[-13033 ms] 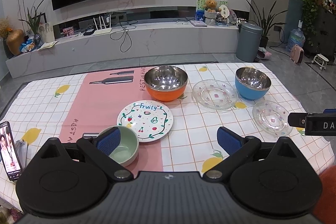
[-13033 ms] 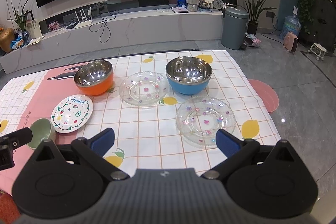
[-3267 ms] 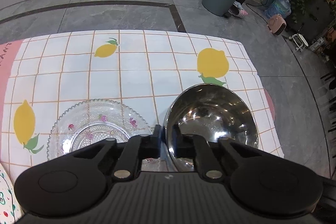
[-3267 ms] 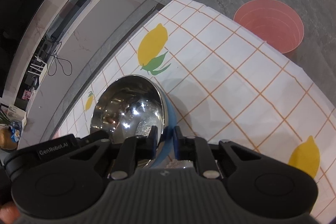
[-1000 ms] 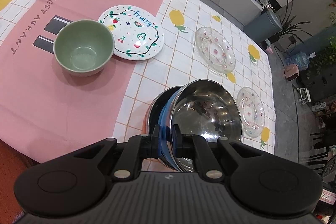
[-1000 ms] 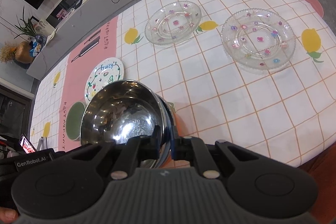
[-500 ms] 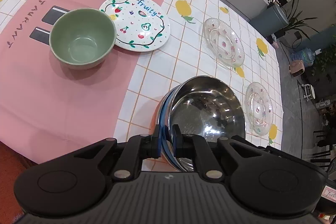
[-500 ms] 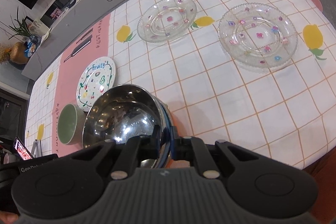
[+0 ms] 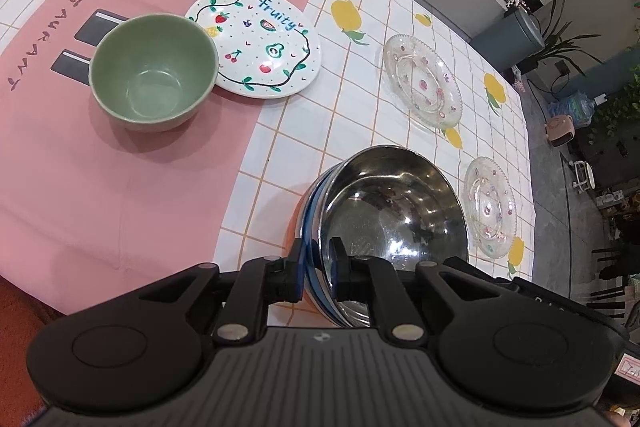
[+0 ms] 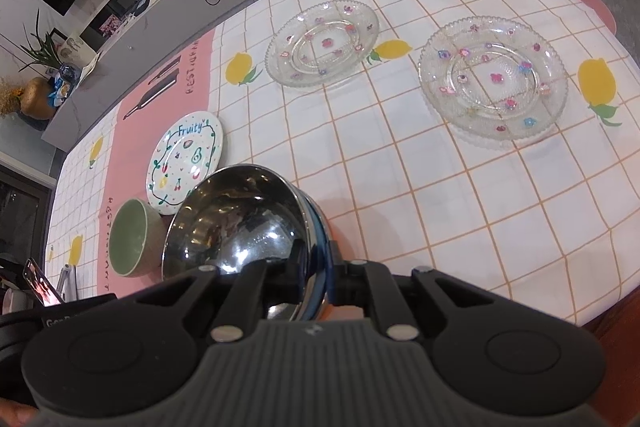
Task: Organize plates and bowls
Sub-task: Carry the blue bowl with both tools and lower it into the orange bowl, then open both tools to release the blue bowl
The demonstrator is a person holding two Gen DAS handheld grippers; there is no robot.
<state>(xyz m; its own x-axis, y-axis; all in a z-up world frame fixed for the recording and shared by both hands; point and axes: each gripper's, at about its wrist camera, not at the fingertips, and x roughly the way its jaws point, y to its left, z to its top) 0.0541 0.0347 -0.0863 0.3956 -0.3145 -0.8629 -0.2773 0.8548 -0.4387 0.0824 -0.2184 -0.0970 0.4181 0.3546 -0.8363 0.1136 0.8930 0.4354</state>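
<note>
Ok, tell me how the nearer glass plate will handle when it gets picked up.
The nearer glass plate looks rigid and probably fragile. Its smooth glass may be slippery for the pads, though the beaded rim could help. It lies flat on the tablecloth, so getting a finger under it looks awkward.

White plate (image 9: 256, 43): "Fruity" in blue hand lettering among painted fruit | Pink placemat (image 9: 120, 155): "RESTAURANT" in dark capitals down its left edge, again partly readable as "RESTAURA" at its far end beside bottle silhouettes | Left gripper (image 10: 64, 321) body, seen from the right wrist: white lettering beginning "Gen", remainder cut off
</note>
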